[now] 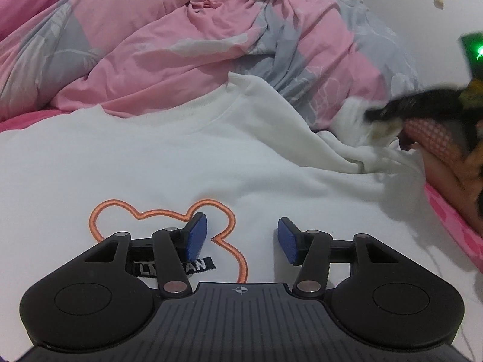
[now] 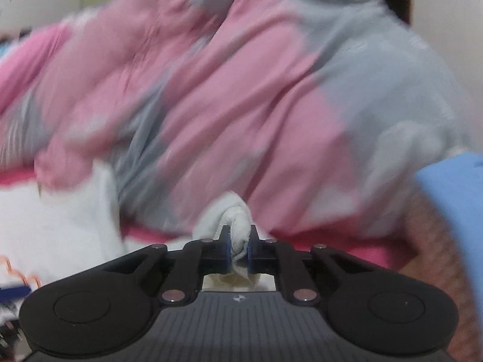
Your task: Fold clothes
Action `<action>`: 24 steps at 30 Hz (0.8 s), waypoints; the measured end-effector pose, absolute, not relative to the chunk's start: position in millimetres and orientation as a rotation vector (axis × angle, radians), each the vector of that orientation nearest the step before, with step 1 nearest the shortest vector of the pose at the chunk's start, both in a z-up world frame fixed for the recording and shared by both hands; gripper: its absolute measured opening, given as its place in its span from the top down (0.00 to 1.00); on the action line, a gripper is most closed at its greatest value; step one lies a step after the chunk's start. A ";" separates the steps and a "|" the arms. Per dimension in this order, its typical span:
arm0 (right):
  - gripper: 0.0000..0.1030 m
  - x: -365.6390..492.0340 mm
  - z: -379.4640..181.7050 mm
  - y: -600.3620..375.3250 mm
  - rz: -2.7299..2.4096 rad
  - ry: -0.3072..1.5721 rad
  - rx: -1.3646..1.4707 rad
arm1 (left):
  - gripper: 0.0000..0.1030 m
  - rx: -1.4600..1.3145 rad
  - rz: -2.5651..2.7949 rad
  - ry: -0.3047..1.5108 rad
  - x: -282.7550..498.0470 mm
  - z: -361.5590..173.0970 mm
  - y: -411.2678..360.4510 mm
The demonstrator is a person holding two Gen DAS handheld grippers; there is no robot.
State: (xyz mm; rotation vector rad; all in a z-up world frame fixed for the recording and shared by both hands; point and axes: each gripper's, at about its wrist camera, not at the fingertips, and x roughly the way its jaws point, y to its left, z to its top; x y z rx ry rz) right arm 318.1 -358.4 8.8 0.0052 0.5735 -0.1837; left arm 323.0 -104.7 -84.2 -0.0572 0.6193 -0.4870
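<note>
Your white sweatshirt [image 1: 187, 157] is spread front-up on the bed, ribbed collar toward the quilt, an orange bear outline [image 1: 163, 226] and a small black label on the chest. Your right hand-held gripper [image 2: 240, 249] is clamped on a bunched bit of its white fabric. Your left hand-held gripper [image 1: 241, 239] hangs over the chest, jaws apart and empty. A rumpled pink-and-grey quilt [image 1: 181, 39] is heaped behind, with pink bedsheet [image 1: 452, 229] at the edge.

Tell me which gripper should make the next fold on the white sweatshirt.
Right, probably. The right gripper is already shut on a bunched bit of the white sweatshirt, likely a sleeve. The left gripper is open over the chest, holding nothing.
</note>
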 end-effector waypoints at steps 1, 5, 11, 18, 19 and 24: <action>0.92 311.1 20.9 -365.4 -0.200 0.542 0.014 | 0.48 -0.058 -0.487 0.618 323.0 -84.3 -104.4; 0.92 287.1 67.4 -398.3 -0.294 0.450 0.016 | 0.48 -0.073 -0.491 0.618 323.4 -84.6 -102.0; 0.92 249.5 123.2 -459.5 -0.421 0.365 0.095 | 0.48 -0.075 -0.490 0.617 323.2 -85.1 -102.3; 0.92 199.9 144.2 -539.9 -0.516 0.278 0.368 | 0.48 -0.077 -0.488 0.617 323.2 -85.8 -101.9; 0.92 197.2 142.1 -547.8 -0.522 0.277 0.396 | 0.48 -0.077 -0.488 0.616 323.2 -85.9 -101.8; 0.92 185.8 128.7 -581.2 -0.554 0.274 0.542 | 0.48 -0.077 -0.487 0.615 323.0 -86.3 -101.6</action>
